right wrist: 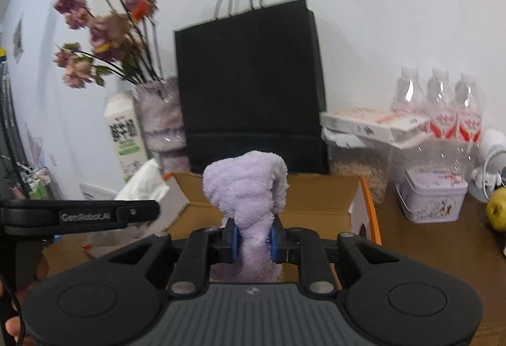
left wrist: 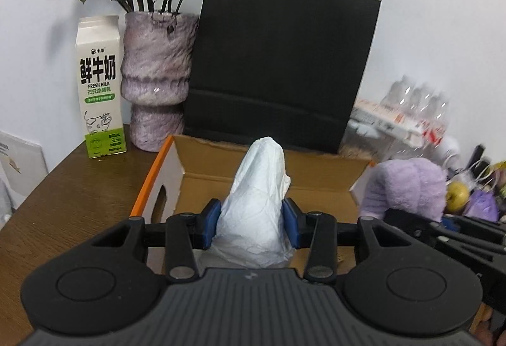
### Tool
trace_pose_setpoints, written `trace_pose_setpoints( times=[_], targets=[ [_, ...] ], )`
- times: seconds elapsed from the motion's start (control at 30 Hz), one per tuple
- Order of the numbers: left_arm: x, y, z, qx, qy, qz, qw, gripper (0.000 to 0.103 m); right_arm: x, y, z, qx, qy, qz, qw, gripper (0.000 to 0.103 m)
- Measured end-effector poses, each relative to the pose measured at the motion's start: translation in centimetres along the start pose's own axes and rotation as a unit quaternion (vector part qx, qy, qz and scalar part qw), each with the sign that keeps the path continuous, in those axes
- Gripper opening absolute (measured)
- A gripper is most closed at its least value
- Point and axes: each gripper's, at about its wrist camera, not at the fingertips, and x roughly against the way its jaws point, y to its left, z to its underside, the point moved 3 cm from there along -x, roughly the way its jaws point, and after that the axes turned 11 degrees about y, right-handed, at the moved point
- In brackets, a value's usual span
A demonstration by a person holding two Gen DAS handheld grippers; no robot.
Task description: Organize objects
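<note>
My left gripper (left wrist: 252, 224) is shut on a white crumpled cloth (left wrist: 257, 203) and holds it over the open cardboard box (left wrist: 202, 162). My right gripper (right wrist: 254, 240) is shut on a fluffy purple towel (right wrist: 249, 188) above the same box (right wrist: 316, 197). The purple towel also shows at the right of the left wrist view (left wrist: 408, 188). The white cloth shows at the left of the right wrist view (right wrist: 144, 181), beside the left gripper's arm.
A black paper bag (left wrist: 281, 61) stands behind the box. A milk carton (left wrist: 99, 86) and a fuzzy vase of dried roses (left wrist: 156, 77) stand at the left. At the right are clear bottles (right wrist: 439, 105), a purple tin (right wrist: 431, 197), white boxes (right wrist: 363, 121) and a yellow-green fruit (right wrist: 496, 210).
</note>
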Motion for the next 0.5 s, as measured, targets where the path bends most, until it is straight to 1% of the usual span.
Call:
trace_pose_setpoints(
  times=[0.07,0.2,0.27,0.3,0.33,0.37,0.4,0.43,0.47,0.5],
  targets=[
    [-0.8,0.0,0.2,-0.005,0.006,-0.009,0.9999,0.043,-0.7,-0.3,0.3,-0.002,0.007,0.006,1.0,0.018],
    [-1.8,0.0,0.7,-0.01,0.009,-0.012,0.9998,0.044,-1.6,-0.4,0.9,0.002,0.014,0.022,1.0,0.019],
    [-2.3,-0.1,0.9,-0.019,0.011,-0.019,0.9996,0.047,-2.0,-0.4,1.1,0.002,0.02,0.032,0.999,0.024],
    [-2.4,-0.2,1.0,-0.021,0.011,-0.023,0.9995,0.05,-2.1,-0.4,1.2,0.003,0.023,0.036,0.999,0.025],
    [-2.5,-0.3,1.1,-0.024,0.008,-0.025,0.9994,0.057,-2.2,-0.4,1.2,0.003,0.023,0.038,0.999,0.03],
    [-2.5,-0.4,1.1,-0.026,0.006,-0.026,0.9993,0.062,-2.2,-0.5,1.2,0.002,0.022,0.043,0.999,0.04],
    [-2.4,-0.4,1.1,-0.026,0.003,-0.027,0.9993,0.076,-2.2,-0.5,1.2,0.001,0.022,0.047,0.999,0.046],
    [-2.3,-0.4,1.1,-0.026,0.0,-0.029,0.9993,0.09,-2.3,-0.6,1.2,0.0,0.023,0.05,0.998,0.063],
    [-2.1,-0.4,1.0,-0.024,-0.007,-0.03,0.9993,0.097,-2.3,-0.6,1.2,-0.001,0.024,0.053,0.998,0.082],
    [-1.9,-0.4,1.0,-0.02,-0.015,-0.03,0.9992,0.103,-2.3,-0.7,1.2,-0.001,0.024,0.058,0.998,0.09]
  ],
)
